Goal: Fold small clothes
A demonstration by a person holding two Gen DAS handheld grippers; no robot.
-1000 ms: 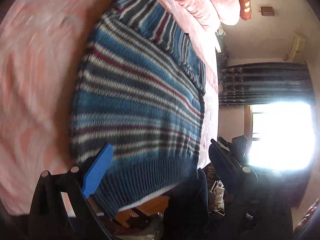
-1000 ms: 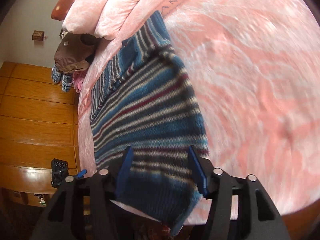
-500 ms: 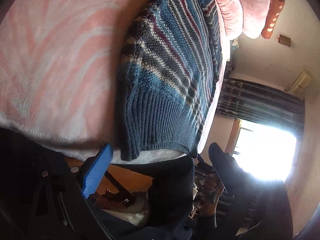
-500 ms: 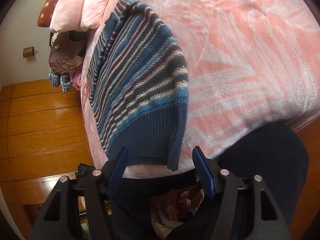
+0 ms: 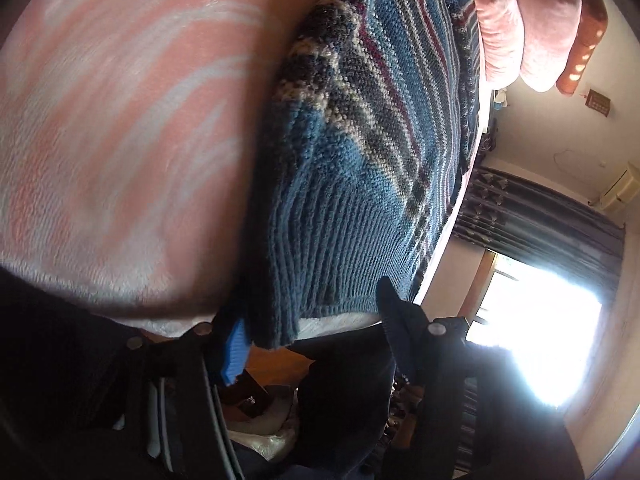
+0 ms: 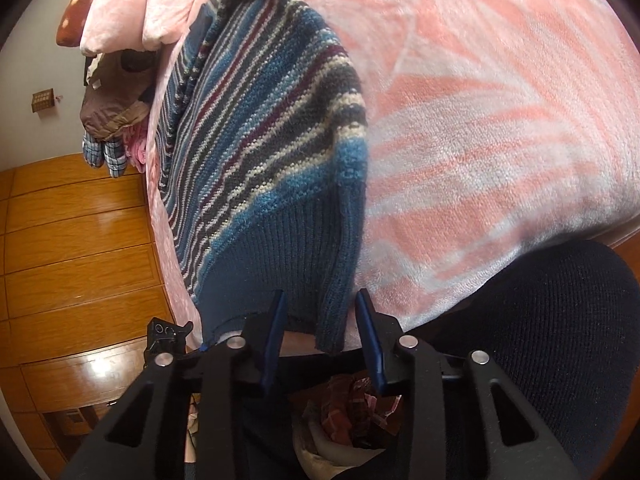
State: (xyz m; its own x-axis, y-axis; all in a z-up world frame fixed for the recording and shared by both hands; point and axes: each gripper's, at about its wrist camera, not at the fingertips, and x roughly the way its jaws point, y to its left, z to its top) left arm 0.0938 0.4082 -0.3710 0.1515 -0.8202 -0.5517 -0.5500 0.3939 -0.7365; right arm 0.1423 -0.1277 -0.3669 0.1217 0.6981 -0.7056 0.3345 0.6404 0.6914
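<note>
your right gripper (image 6: 320,312) sits at the near edge of the bed with its blue-lined fingers (image 6: 370,336) spread apart, and the ribbed hem corner of the striped sweater (image 6: 272,152) hangs between them, clamped by neither. your left gripper (image 5: 316,312) is spread wide too, one blue pad (image 5: 234,346) just beside the other hem corner of the sweater (image 5: 360,160), the dark finger on the far side of it; nothing is pinched there either. below both tools your dark trouser leg (image 6: 552,320) presses against the bed edge. the sweater lies flat on the pink and white blanket (image 6: 500,100), hem toward you and hanging slightly over the edge, stripes running away up the bed. beyond it, pink pillows (image 6: 132,12) are stacked at the head. further off, a wooden wardrobe (image 6: 72,248) stands on one side, and dark curtains (image 5: 540,216) frame a bright window (image 5: 532,332) on the other.
</note>
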